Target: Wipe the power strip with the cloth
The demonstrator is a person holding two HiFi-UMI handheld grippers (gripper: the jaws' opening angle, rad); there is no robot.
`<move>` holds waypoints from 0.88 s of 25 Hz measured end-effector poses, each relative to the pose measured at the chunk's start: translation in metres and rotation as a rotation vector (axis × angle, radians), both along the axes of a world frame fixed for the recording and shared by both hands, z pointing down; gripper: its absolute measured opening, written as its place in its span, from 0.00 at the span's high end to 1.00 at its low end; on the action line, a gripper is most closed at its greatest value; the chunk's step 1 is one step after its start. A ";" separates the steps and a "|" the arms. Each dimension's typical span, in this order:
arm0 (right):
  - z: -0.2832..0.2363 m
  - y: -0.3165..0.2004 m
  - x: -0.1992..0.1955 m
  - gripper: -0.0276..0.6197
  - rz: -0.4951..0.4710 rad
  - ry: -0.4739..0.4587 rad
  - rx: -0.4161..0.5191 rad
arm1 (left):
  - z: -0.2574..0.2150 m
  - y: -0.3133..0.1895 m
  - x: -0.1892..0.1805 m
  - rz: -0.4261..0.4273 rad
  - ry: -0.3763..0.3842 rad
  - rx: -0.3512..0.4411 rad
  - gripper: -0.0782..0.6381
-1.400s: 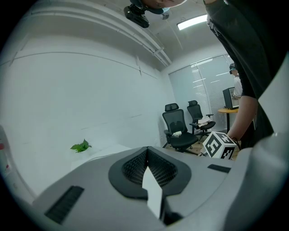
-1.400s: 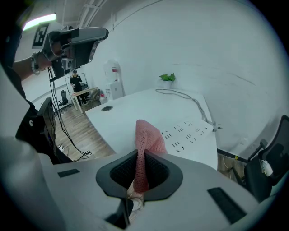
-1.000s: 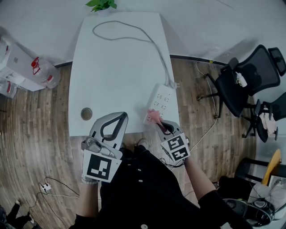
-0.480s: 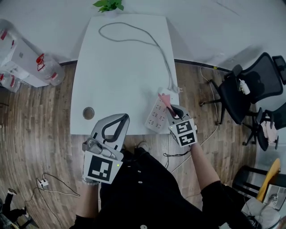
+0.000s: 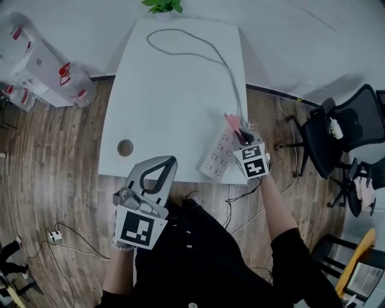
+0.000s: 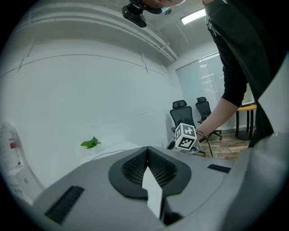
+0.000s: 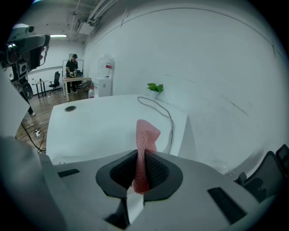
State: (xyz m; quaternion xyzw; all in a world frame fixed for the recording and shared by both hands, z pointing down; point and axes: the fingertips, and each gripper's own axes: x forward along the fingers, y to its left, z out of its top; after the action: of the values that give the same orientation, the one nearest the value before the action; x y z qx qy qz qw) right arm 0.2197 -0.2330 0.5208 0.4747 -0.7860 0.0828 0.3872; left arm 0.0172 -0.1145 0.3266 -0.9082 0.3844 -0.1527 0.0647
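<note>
A white power strip (image 5: 218, 155) lies at the right front corner of the white table (image 5: 168, 102), and its grey cable (image 5: 198, 55) loops toward the far end. My right gripper (image 5: 240, 130) is at the strip's far end, shut on a pink cloth (image 5: 231, 121) that sticks out past its tips. The right gripper view shows the cloth (image 7: 144, 149) pinched between the closed jaws, and the strip is hidden there. My left gripper (image 5: 161, 162) hovers at the table's front edge, away from the strip, shut and holding nothing. The left gripper view shows the right gripper's marker cube (image 6: 186, 136).
A round cable hole (image 5: 125, 147) sits near the table's front left. A green plant (image 5: 163, 5) stands at the far edge. Black office chairs (image 5: 343, 126) are to the right, water bottles (image 5: 72, 81) to the left. Cables trail on the wooden floor (image 5: 54, 234).
My right gripper has carried the pink cloth along the power strip from its near end to its far end. The left gripper has stayed by the table's front edge.
</note>
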 end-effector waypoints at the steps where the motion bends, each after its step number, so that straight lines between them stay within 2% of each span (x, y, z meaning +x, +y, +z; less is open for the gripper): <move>1: 0.003 -0.003 0.001 0.87 -0.001 0.007 -0.007 | 0.000 0.000 -0.001 -0.005 0.000 0.000 0.87; 11: 0.035 -0.012 -0.004 0.87 -0.039 0.061 -0.095 | 0.002 0.002 -0.010 -0.030 0.000 -0.005 0.87; 22: 0.038 -0.010 -0.006 0.87 -0.039 0.064 -0.108 | 0.001 0.000 -0.013 -0.032 0.005 0.001 0.87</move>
State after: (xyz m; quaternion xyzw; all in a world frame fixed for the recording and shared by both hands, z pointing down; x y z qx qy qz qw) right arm 0.2135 -0.2433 0.5591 0.4402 -0.7766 0.1024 0.4389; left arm 0.0041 -0.1142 0.3274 -0.9021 0.3992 -0.1514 0.0618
